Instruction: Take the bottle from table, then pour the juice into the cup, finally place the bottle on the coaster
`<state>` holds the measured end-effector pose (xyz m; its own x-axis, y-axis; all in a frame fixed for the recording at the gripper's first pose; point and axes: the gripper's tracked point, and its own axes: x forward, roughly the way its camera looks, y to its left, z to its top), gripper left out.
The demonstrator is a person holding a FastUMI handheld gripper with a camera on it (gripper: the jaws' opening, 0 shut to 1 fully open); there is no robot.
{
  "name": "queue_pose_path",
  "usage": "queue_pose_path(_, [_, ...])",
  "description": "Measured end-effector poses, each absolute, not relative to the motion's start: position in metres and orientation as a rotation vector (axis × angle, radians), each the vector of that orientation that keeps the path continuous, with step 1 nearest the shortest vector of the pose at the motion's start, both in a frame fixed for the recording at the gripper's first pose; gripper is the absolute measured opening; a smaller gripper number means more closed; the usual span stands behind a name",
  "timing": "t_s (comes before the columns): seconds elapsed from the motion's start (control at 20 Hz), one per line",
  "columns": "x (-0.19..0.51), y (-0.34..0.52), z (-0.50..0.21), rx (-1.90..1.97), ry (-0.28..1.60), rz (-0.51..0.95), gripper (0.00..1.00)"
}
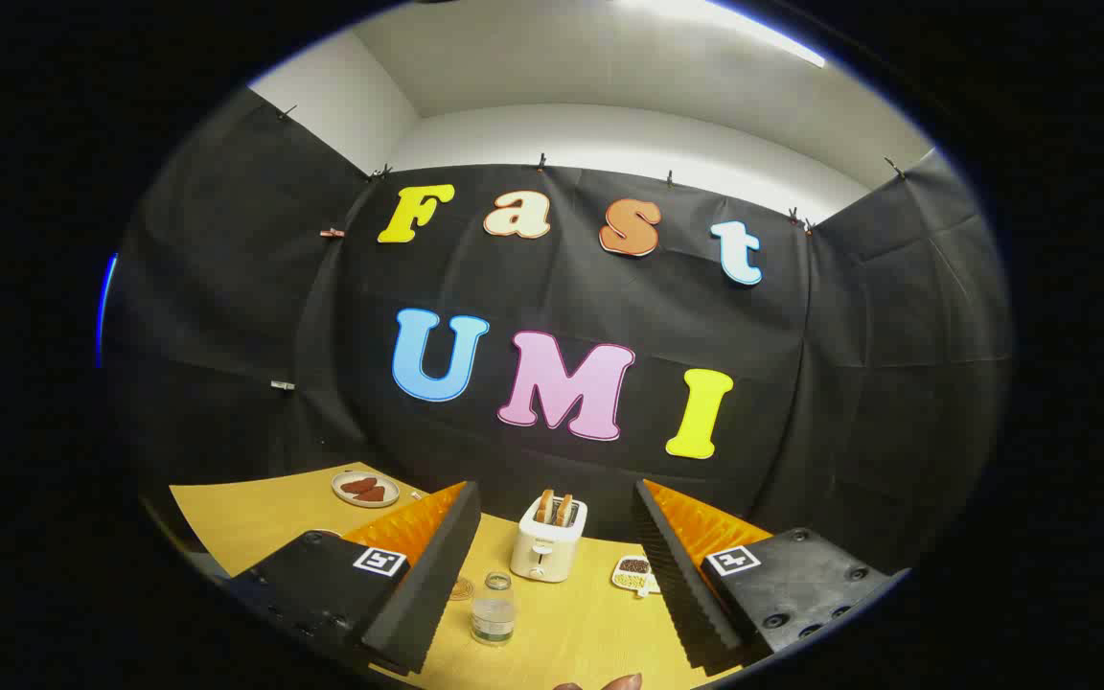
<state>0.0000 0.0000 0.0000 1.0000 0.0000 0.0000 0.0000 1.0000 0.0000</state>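
The gripper (pixel 552 575) hangs wide open, empty; the bottle (pixel 494 609) stands between its fingers, label unreadable, toaster (pixel 548 541) beyond.

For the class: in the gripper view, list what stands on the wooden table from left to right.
Plate of brown pieces → clear bottle → toaster with bread → small snack dish. The open claw straddles bottle and toaster, touching nothing.

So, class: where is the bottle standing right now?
In the gripper view, the bottle stands on the table between the open gripper fingers, nearer the left one, in front of the toaster.
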Motion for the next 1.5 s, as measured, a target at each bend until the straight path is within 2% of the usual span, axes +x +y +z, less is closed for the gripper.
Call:
queue_pose_path(0.95, [0.007,0.012,-0.016,0.039,-0.004,0.017,0.97])
queue_pose_path(1.2, [0.012,0.027,-0.039,0.104,0.001,0.034,0.97])
queue_pose_path(1.5, [0.021,0.046,-0.108,0.080,0.066,0.022,0.97])
